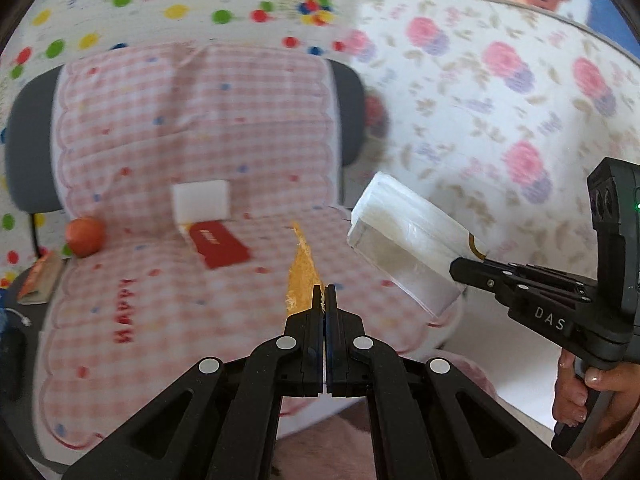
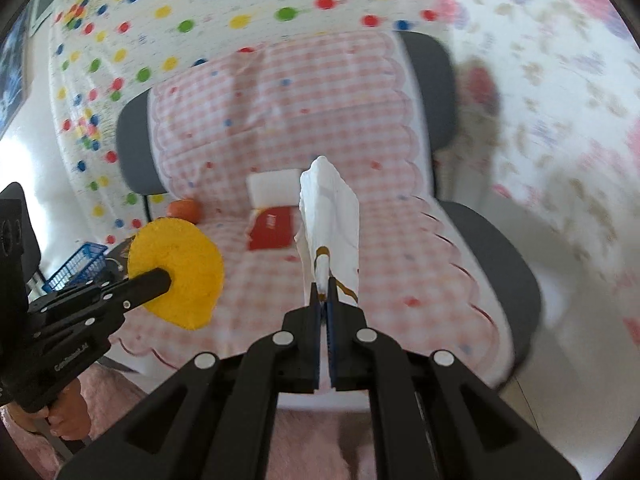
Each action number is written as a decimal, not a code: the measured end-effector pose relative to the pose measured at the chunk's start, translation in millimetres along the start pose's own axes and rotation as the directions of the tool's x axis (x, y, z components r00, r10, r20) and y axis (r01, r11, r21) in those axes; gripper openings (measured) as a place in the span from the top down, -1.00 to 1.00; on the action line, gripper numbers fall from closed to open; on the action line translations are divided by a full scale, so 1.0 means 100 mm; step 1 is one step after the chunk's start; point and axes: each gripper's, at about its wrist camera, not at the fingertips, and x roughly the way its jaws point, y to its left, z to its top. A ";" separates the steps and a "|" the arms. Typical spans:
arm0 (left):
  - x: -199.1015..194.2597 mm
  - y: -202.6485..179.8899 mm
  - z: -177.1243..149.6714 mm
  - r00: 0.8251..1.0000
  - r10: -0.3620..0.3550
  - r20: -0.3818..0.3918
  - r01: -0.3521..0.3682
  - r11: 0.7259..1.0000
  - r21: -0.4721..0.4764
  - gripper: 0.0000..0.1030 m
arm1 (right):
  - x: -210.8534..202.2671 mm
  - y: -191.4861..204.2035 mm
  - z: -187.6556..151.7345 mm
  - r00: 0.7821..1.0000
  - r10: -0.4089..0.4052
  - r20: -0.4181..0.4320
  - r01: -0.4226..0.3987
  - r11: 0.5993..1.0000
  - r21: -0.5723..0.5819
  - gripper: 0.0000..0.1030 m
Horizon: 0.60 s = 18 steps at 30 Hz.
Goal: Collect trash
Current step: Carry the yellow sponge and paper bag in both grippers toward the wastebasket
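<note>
My left gripper [image 1: 325, 289] is shut on a thin yellow felt disc [image 1: 302, 270], seen edge-on here and as a round yellow disc [image 2: 176, 272] in the right wrist view, where the left gripper [image 2: 166, 278] enters from the left. My right gripper [image 2: 325, 286] is shut on a clear plastic wrapper [image 2: 330, 216]. In the left wrist view the wrapper [image 1: 408, 240] sticks out from the right gripper [image 1: 456, 268] at the right. Both hang above a chair with a pink checked cushion [image 1: 200, 152].
On the cushion lie a white block [image 1: 202, 202], a red card [image 1: 220, 246] and, at its left edge, an orange ball [image 1: 85, 236]. A blue basket [image 2: 78, 266] sits at the left on the floor. Dotted and flowered cloths hang behind the chair.
</note>
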 end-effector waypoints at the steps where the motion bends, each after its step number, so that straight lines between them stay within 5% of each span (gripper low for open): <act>1: 0.01 -0.06 -0.02 1.000 -0.014 -0.001 0.014 1.000 0.005 0.99 | -0.09 -0.09 -0.09 1.000 -0.026 0.002 0.026 0.999 0.018 0.95; 11: 0.21 -0.88 -0.38 0.974 -0.219 -0.061 0.223 0.972 0.069 0.99 | -0.67 -0.65 -0.66 0.985 -0.170 -0.027 0.172 0.980 0.096 0.95; 18: 0.39 -1.30 -0.59 0.951 -0.284 -0.119 0.296 0.951 0.092 0.99 | -0.86 -0.92 -1.00 0.968 -0.234 -0.094 0.244 0.962 0.120 0.95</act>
